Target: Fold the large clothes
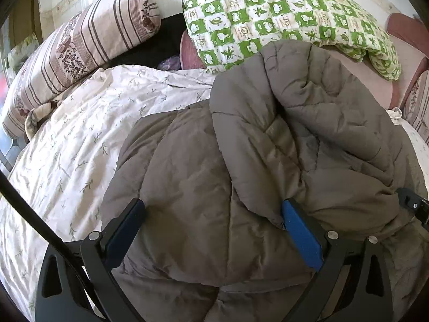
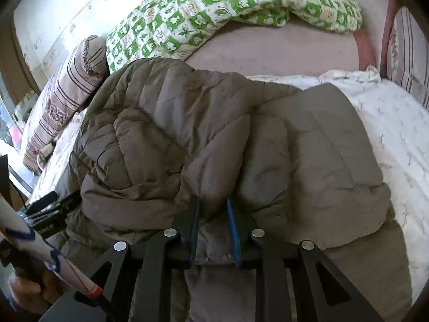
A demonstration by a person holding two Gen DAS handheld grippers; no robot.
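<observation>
Left wrist view: the grey quilted jacket [image 1: 241, 147] lies bunched on the white leaf-print bedsheet [image 1: 80, 134], just in front of the green checked quilt [image 1: 268, 18] and to the right of the striped pillow [image 1: 80, 45]. The left gripper [image 1: 214, 214] stands wide over the jacket, its fingers resting on the fabric without pinching it. In the right wrist view, the right gripper [image 2: 213, 222] is narrow, clamped on a fold of the jacket's near edge.
</observation>
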